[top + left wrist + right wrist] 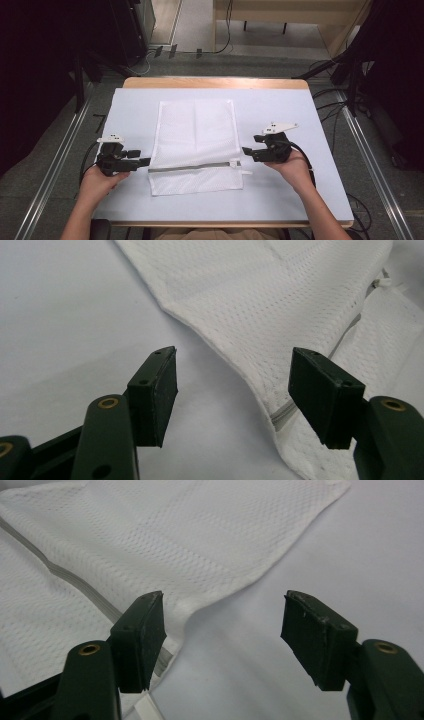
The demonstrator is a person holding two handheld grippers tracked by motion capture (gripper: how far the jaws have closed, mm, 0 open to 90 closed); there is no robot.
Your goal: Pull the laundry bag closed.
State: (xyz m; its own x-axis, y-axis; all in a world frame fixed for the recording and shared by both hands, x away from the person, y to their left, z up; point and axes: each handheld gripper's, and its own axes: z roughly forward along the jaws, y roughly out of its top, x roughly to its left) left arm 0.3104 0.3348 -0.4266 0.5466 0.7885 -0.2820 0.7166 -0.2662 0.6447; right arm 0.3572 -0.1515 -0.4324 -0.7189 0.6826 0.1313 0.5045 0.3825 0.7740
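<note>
Both forearms enter from the bottom of the frame, angled outward. Left hand-held gripper (145, 161) sits lower left, jaws wide, empty, pointing right at the left end of the zipper (192, 166). Right hand-held gripper (247, 150) sits right of centre, jaws wide, empty, pointing left, just beside the zipper pull. White mesh bag (195, 132) lies flat mid-frame on the desk (300, 200), between both.

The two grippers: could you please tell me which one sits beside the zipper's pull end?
The right gripper: its open fingers flank the zipper pull on the mesh bag; the left gripper faces the zipper's other end.
</note>
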